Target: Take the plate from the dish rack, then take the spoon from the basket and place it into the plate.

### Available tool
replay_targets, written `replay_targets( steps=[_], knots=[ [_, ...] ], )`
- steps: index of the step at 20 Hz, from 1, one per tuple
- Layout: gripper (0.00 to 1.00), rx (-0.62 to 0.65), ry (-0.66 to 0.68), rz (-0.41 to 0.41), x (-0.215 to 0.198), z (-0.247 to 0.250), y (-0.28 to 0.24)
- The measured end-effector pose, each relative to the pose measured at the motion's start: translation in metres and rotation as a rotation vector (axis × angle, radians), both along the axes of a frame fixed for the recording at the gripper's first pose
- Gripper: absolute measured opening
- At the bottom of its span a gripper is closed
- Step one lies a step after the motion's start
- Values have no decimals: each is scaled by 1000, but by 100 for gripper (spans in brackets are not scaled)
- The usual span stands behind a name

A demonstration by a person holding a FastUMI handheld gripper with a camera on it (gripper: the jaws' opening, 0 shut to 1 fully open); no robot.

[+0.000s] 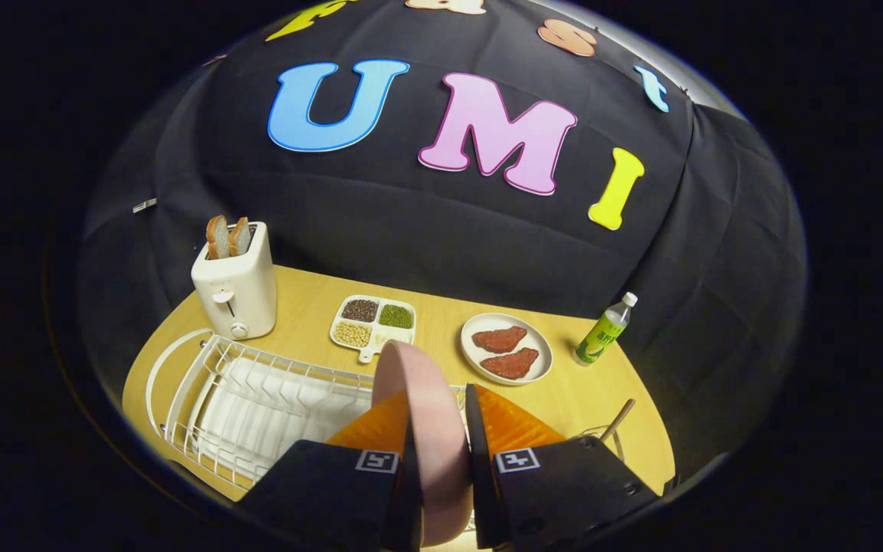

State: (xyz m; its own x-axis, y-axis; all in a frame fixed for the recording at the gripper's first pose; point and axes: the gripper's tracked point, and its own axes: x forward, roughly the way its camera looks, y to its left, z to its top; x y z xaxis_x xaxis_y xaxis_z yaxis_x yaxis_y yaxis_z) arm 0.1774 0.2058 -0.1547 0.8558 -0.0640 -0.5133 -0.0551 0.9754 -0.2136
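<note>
A pink plate (pixel 422 406) stands on edge between my two fingers, and my gripper (pixel 438 410) is shut on it, holding it above the white wire dish rack (pixel 257 399). The rack lies just left of and below the fingers, on the wooden table (pixel 587 391). To the right of my right finger the rim of a wire basket (pixel 602 435) peeks out, with a wooden spoon handle (pixel 619 418) sticking up from it. The basket's lower part is hidden behind the finger.
A white toaster (pixel 236 287) with two bread slices stands beyond the rack. A divided tray of beans (pixel 372 322) and a white plate with two meat pieces (pixel 507 349) lie beyond the fingers. A green-labelled bottle (pixel 604 330) stands at the far right.
</note>
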Motion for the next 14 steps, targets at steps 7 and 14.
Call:
replay_targets(
  steps=[7, 14],
  knots=[
    [24, 188, 123, 36, -16, -18, -19],
    [24, 363, 132, 62, -54, 7, -65]
  ],
)
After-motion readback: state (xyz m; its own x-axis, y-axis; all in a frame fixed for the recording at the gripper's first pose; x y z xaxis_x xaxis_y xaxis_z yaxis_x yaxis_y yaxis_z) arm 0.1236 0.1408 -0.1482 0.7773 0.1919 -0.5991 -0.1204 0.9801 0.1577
